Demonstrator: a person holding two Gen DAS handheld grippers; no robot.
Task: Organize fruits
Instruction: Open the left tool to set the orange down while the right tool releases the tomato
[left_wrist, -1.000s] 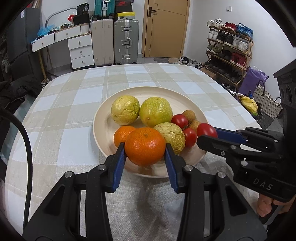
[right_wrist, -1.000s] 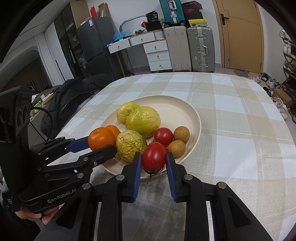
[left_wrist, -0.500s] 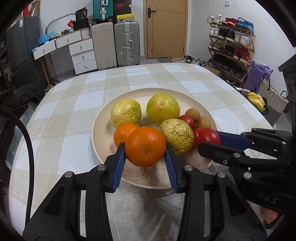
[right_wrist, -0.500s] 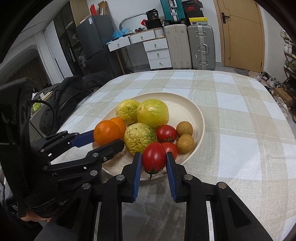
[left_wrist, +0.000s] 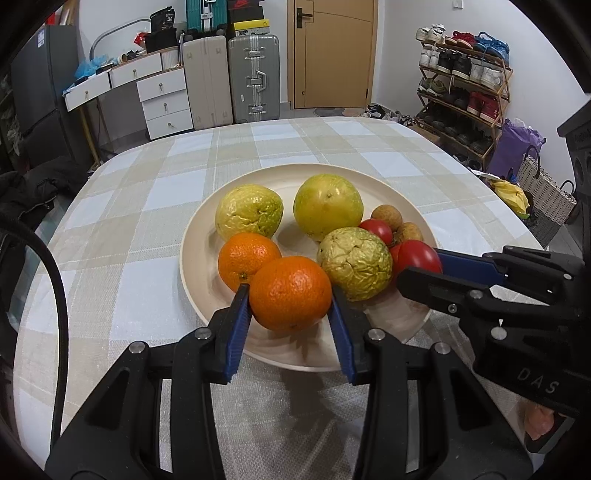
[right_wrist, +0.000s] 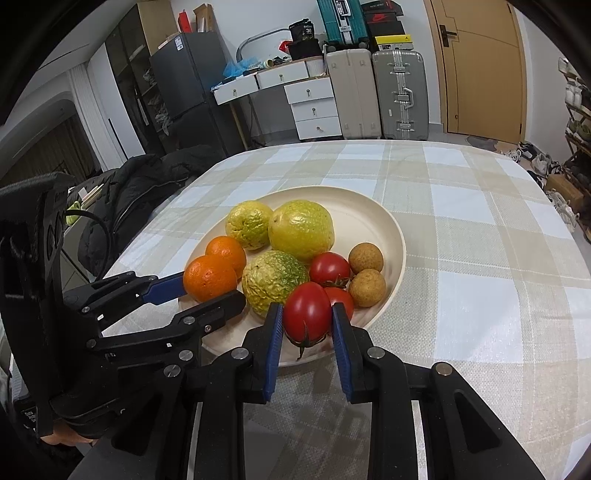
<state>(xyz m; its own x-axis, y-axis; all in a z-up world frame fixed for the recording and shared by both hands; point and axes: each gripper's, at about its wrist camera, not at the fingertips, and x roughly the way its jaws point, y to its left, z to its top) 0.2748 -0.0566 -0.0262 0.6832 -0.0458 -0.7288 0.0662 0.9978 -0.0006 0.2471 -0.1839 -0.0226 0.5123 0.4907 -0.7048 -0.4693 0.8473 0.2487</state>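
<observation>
Left claw (left_wrist: 290, 314) clamps orange (left_wrist: 290, 291); right claw (right_wrist: 307, 326) clamps tomato (right_wrist: 307, 312).

Orange mandarin (left_wrist: 290, 292) between blue pads (left_wrist: 238, 332); red tomato (right_wrist: 307, 314); cream plate (left_wrist: 195, 258); beige-and-white checked tablecloth (left_wrist: 147, 206); yellow-green wrinkled fruit (left_wrist: 248, 210) at eleven o'clock.

From my left camera, the third tomato (left_wrist: 395, 254) behind the crinkled fruit (left_wrist: 354, 268) is mostly hidden, and one brown fruit (left_wrist: 408, 232) shows only in part. The plate (left_wrist: 192, 258) rim nearest me is covered by the fingers (left_wrist: 238, 328). The hand (left_wrist: 539, 424) right of the plate is cut off by the frame edge.
</observation>
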